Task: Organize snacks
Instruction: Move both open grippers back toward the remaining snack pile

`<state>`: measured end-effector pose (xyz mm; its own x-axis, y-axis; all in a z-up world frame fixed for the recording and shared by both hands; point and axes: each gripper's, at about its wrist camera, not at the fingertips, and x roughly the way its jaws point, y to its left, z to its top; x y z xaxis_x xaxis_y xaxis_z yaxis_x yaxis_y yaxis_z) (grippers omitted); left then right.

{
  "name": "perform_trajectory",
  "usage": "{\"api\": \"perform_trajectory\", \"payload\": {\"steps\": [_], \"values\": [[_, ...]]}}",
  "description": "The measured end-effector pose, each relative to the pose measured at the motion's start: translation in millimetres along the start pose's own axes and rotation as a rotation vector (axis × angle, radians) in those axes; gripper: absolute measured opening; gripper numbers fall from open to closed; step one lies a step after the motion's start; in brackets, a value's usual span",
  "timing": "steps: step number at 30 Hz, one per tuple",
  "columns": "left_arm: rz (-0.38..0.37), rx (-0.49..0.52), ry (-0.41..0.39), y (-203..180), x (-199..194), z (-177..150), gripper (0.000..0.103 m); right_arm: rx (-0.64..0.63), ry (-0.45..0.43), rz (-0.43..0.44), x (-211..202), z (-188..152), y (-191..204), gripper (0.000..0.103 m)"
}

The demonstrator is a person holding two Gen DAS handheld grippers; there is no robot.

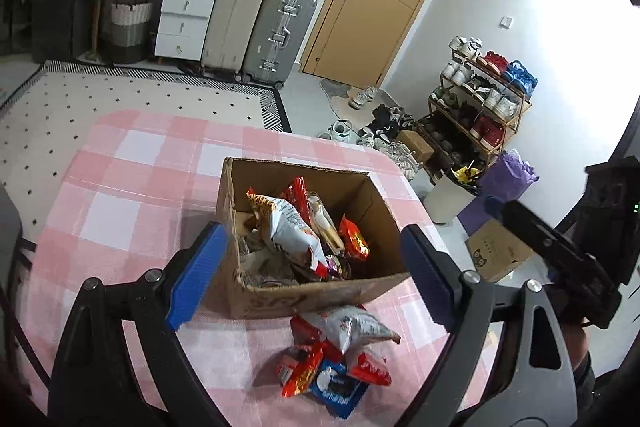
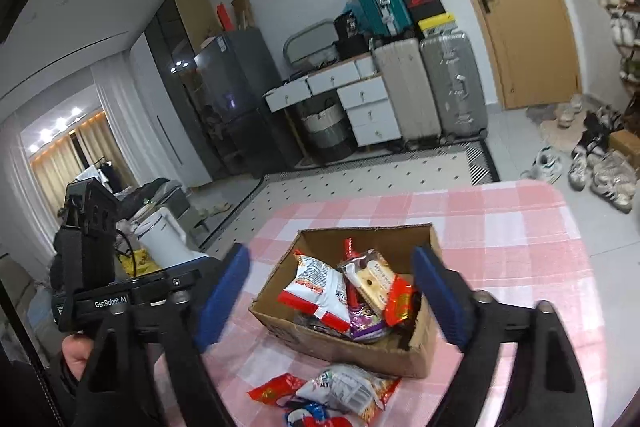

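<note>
An open cardboard box (image 1: 308, 297) (image 2: 344, 351) stands on the pink checked tablecloth (image 1: 120, 211) (image 2: 520, 251). Several snack packets fill it, a white and red bag (image 1: 294, 231) (image 2: 316, 293) on top. A loose pile of snack packets (image 1: 340, 355) (image 2: 344, 393) lies on the cloth just in front of the box. My left gripper (image 1: 312, 247) hangs open above the box's near side, its blue pads (image 1: 198, 275) wide apart and nothing between them. My right gripper (image 2: 330, 261) is also open and empty, hovering over the box from the other side.
The other hand-held gripper shows at each view's edge (image 1: 576, 267) (image 2: 96, 267), with a hand under it. Beyond the table are a dotted rug (image 1: 120, 99), suitcases (image 1: 260, 27), a shoe rack (image 1: 480, 107), loose shoes on the floor (image 2: 600, 171) and a white bin (image 2: 164, 239).
</note>
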<state>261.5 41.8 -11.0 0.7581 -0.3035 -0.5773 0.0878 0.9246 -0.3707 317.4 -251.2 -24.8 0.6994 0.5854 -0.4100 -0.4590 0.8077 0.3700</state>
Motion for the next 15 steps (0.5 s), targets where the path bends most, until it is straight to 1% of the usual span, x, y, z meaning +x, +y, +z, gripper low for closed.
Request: {"api": "perform_trajectory", "payload": {"steps": [2, 4, 6, 8, 11, 13, 15], "values": [[0.009, 0.014, -0.004, -7, -10, -4, 0.088, -0.016, -0.026, -0.01, -14, -3, 8, 0.096], [0.029, 0.029, -0.003, -13, -20, -9, 0.088, -0.023, -0.041, -0.02, -26, -7, 13, 0.097], [0.033, 0.043, -0.007, -19, -30, -15, 0.088, -0.031, -0.052, -0.02, -37, -11, 20, 0.097], [0.039, 0.053, -0.012, -25, -40, -19, 0.089, -0.035, -0.061, -0.02, -46, -15, 25, 0.101], [0.037, 0.064, -0.016, -33, -53, -26, 0.092, -0.042, -0.077, -0.023, -61, -22, 31, 0.102], [0.037, 0.071, -0.019, -36, -61, -32, 0.096, -0.048, -0.083, -0.021, -70, -27, 36, 0.102], [0.039, 0.075, -0.029, -39, -69, -36, 0.098, -0.052, -0.09, -0.021, -79, -32, 42, 0.102]]}}
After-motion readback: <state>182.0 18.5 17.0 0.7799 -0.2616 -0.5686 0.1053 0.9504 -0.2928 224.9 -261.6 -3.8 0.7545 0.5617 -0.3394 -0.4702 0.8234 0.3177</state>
